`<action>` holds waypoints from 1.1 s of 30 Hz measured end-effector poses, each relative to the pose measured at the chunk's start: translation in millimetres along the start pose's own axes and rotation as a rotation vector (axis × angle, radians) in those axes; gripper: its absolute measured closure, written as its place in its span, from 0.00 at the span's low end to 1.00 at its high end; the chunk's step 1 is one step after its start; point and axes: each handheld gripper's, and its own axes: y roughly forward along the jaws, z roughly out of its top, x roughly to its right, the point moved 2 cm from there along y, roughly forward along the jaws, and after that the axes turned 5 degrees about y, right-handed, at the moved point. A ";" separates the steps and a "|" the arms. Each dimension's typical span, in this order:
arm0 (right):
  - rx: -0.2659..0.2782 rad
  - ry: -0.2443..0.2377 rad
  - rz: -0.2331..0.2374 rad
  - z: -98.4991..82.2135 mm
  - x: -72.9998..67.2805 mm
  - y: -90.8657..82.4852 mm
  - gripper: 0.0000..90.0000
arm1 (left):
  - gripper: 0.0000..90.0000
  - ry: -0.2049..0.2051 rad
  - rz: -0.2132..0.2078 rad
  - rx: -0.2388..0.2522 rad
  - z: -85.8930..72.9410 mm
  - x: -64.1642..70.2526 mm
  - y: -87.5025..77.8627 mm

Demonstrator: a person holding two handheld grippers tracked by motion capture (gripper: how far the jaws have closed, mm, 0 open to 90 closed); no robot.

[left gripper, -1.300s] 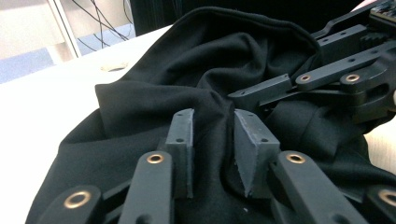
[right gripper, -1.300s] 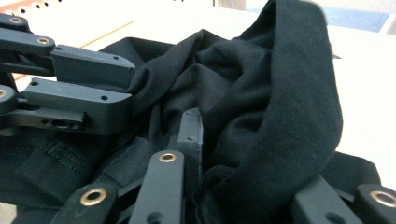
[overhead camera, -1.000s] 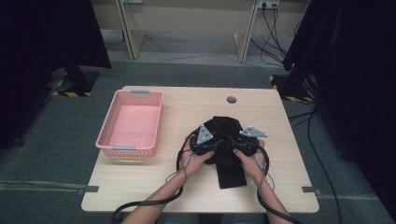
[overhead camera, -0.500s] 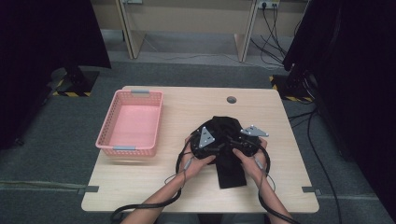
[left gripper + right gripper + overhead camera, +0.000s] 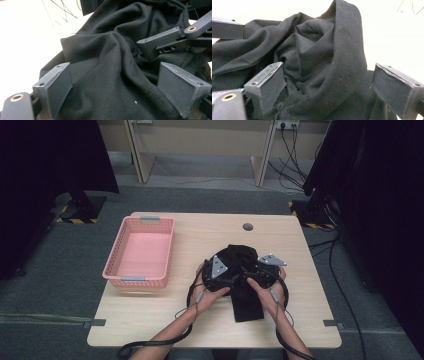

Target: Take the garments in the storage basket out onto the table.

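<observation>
A black cloth [image 5: 243,279] is seen bunched on the table [image 5: 165,320], right of centre, with a flat strip of it running toward the near edge and stopping short of that edge. The left gripper [image 5: 226,276] and the right gripper [image 5: 256,276] are held over the bunched part, one at each side, close together. In the left gripper view the jaws are spread wide; they have just been opening, and the cloth [image 5: 110,70] lies between them with the pads standing clear of it on both sides. In the right gripper view the jaws are likewise spread and have just been opening, with a raised fold of the cloth [image 5: 319,62] between them and not pinched. In the left gripper view the right gripper's jaws [image 5: 172,40] are seen resting at the folds, farther off.

Bare tabletop is left all around the cloth: a wide band toward the far edge, a narrower one toward the right edge, and a stretch of open wood between the cloth and the basket [image 5: 142,280]. A small round grommet [image 5: 247,226] is set near the far edge, well apart from the cloth.

The pink basket is placed at the left side of the table, its near rim close to the left corner region, and its floor is seen bare. It is well apart from both grippers.
</observation>
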 end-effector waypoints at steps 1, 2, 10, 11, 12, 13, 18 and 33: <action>0.002 0.004 0.001 0.6 -0.6 -0.8 0.11 | 0.12 0.000 -0.002 0.000 0.5 0.7 -0.8; 0.000 0.003 0.000 1.2 -1.4 -1.8 0.11 | 0.12 0.001 -0.005 0.000 0.8 1.4 -1.3; -0.001 0.004 0.006 2.8 -3.6 -5.6 0.10 | 0.12 0.010 -0.019 0.006 4.4 5.0 -4.9; -0.003 0.006 0.007 2.8 -3.8 -6.1 0.10 | 0.12 0.009 -0.022 0.009 5.3 5.5 -5.9; -0.005 0.009 0.010 2.6 -3.9 -6.8 0.10 | 0.12 0.009 -0.024 0.012 6.2 5.8 -7.1; -0.005 0.008 0.009 2.4 -3.7 -7.4 0.10 | 0.12 0.012 -0.022 0.015 6.8 6.0 -7.9; -0.005 0.006 0.008 3.0 -2.4 -12.7 0.09 | 0.12 0.028 -0.026 0.020 8.9 6.0 -15.4; 0.009 0.002 0.040 1.7 1.1 -23.6 0.08 | 0.12 0.027 -0.009 0.031 6.8 -3.5 -36.2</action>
